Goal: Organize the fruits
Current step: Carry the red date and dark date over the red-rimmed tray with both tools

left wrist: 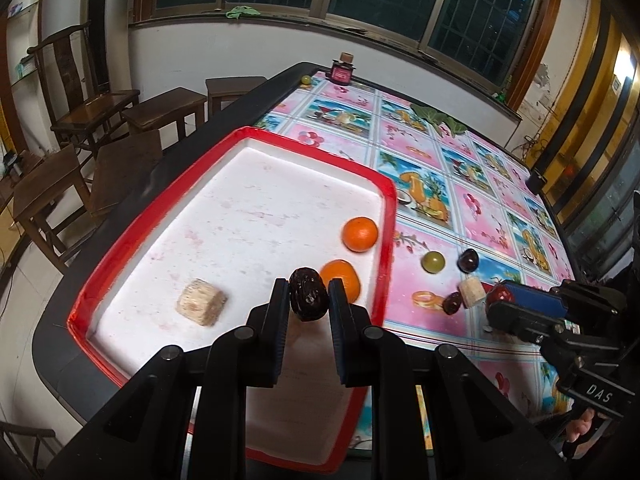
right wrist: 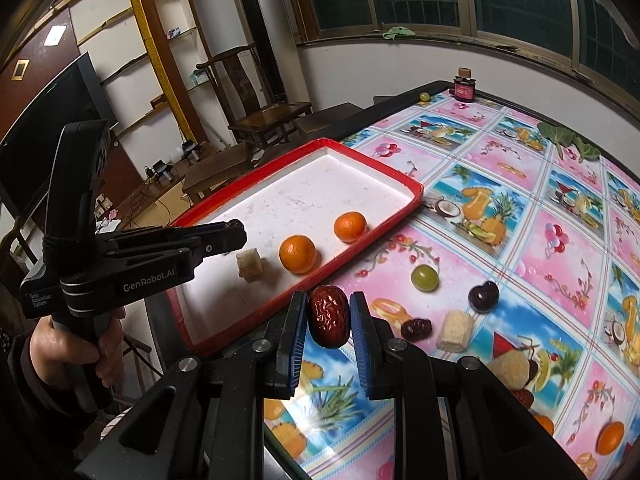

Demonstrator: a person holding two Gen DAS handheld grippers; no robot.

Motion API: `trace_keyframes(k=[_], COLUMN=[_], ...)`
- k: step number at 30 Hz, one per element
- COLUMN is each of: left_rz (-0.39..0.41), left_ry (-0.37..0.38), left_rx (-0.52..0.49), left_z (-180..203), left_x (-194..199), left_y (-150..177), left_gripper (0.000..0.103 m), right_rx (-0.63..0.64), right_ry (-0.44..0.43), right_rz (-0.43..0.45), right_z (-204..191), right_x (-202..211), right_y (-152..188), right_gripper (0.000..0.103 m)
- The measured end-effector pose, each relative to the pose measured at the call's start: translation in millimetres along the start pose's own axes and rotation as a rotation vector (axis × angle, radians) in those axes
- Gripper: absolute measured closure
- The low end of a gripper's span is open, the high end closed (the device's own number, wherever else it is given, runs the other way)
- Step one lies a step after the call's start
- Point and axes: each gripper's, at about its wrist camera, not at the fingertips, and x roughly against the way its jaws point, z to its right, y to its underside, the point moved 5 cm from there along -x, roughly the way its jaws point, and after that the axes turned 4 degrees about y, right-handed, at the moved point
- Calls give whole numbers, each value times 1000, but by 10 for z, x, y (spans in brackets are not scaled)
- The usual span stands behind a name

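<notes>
Your left claw [left wrist: 309, 294] pinches a dark date [left wrist: 308, 294] above the red-rimmed tray [left wrist: 236, 136], near two oranges [left wrist: 359, 234] and a pale cylinder [left wrist: 202, 307] inside it. Your right claw [right wrist: 329, 316] clamps a red date [right wrist: 329, 316] just outside the tray's near edge; a green grape [right wrist: 425, 277] rests on the counter [right wrist: 560, 236] beside the tray.

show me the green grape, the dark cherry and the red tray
green grape [right wrist: 424, 277], right wrist view, middle of its skin
dark cherry [right wrist: 483, 296], right wrist view, centre of its body
red tray [right wrist: 376, 164], right wrist view, its far red rim
</notes>
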Motion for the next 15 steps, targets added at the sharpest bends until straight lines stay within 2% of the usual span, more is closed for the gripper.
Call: trace_keyframes(k=[9,15], left_rz=[-5,-12], left_ry=[-20,-31], left_rx=[43,58], left_z=[-238,-340], left_x=[-47,-49], left_y=[-41,-2], left_gripper=[86,86], right_rx=[-10,-2], right_ry=[-13,-58], right_rz=[0,-19], right_z=[41,-43], right_x=[-181,-418], right_y=[-242,-449], right_gripper=[81,81])
